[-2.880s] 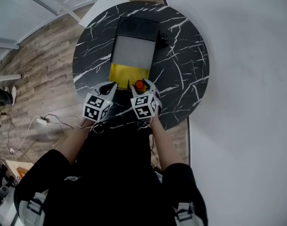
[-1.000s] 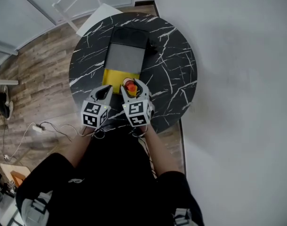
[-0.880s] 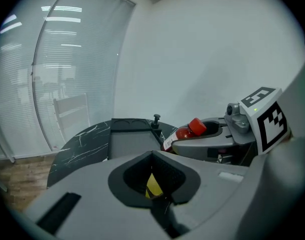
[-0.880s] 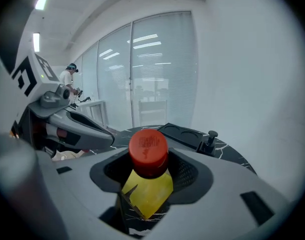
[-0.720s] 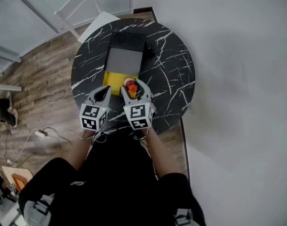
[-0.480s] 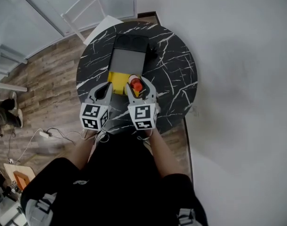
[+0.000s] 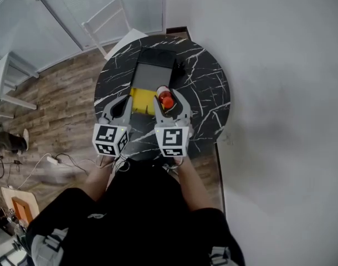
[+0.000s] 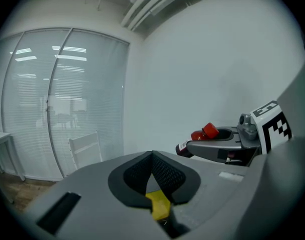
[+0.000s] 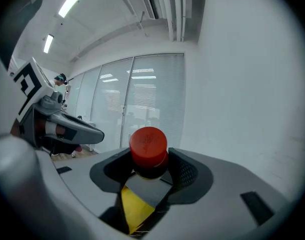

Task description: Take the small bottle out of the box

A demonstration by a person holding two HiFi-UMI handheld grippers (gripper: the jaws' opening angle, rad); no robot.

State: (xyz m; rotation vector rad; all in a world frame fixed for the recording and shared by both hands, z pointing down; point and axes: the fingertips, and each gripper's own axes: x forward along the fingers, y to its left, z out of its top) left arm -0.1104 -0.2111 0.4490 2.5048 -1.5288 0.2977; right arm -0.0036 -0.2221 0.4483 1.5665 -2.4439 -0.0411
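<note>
Grip on the small bottle (image 9: 148,146) looks firm: the right hand-held gripper (image 9: 151,174) pinches it just under its red cap (image 9: 148,141), one jaw on each side of the dark neck, and the cap stands up above the jaws. In the head view the bottle hangs over the near, yellow end of the box (image 7: 141,98). In the right gripper view the same yellow shows far down through the gap below the bottle. My judgement is that the bottle is already lifted free of the box, though no view shows clearly whether its base is above the rim.

If that is so, the main step is done. What remains is to carry the bottle away from above the box and, presumably, set it down on the bare black marbled tabletop (image 7: 205,93), where there is room to the right of the box.

The left hand-held gripper (image 8: 152,176) has its jaws pressed together with nothing between them. It hangs just beside the right one at the near edge of the box and plays no part in the hold.

As for writing, a small white label (image 8: 182,147) sits on the bottle's dark body in the left gripper view, but its print is too small to read. The cap shows no legible mark. The black-and-white square markers (image 7: 172,137) on the gripper cubes are patterns, not lettering. No brand is visible on the box.
</note>
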